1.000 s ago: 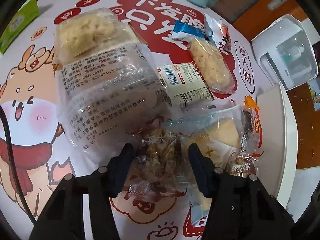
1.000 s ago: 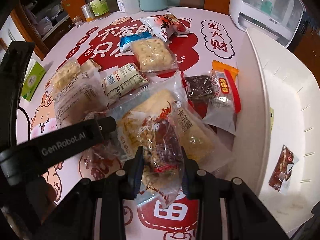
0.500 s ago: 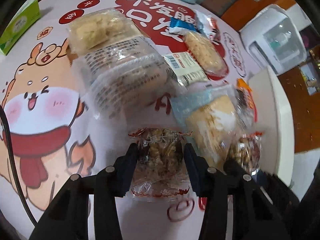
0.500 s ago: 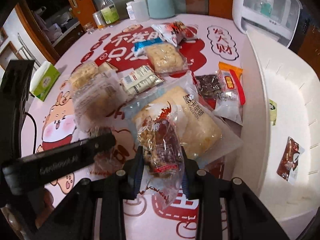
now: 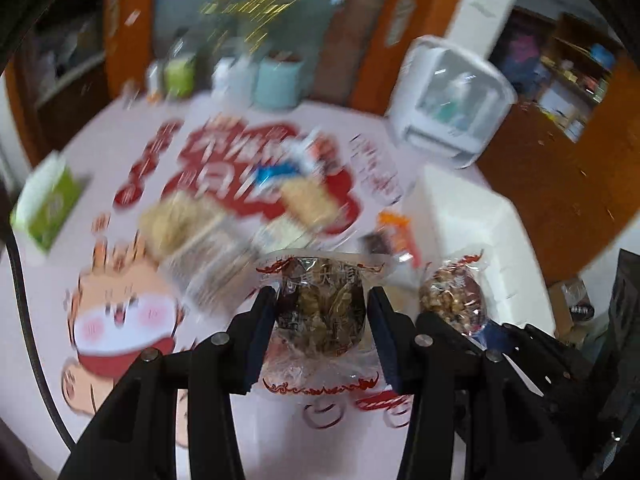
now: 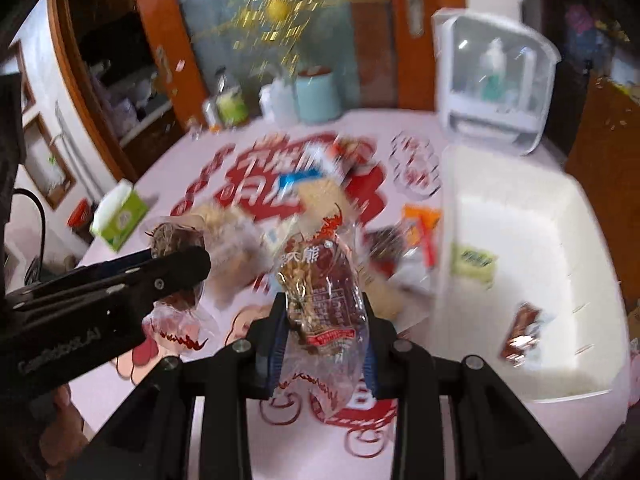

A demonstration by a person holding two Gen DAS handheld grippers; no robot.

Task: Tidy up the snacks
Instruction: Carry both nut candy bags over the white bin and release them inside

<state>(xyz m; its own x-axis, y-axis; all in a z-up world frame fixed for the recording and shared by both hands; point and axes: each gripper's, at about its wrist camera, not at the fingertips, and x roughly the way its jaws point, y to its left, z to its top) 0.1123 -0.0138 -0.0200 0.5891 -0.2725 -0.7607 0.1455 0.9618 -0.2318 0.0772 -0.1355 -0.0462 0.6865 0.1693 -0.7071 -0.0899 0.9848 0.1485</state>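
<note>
**Both grippers holding nut snacks over the table**

The round pink cartoon-print table (image 6: pixel 168 392) is sitting under everything. The white plastic bin (image 6: pixel 516 184) is resting on its right side. Above the table, the left gripper (image 5: pixel 322 320) is clamping a clear-wrapped nut bar (image 5: pixel 320 312), and the right gripper (image 6: pixel 324 336) is squeezing a red-printed clear nut packet (image 6: pixel 320 292).

We hold our left gripper (image 5: pixel 322 312) clamped on a packet; our right gripper (image 6: pixel 324 332), at three o'clock, likewise.
</note>
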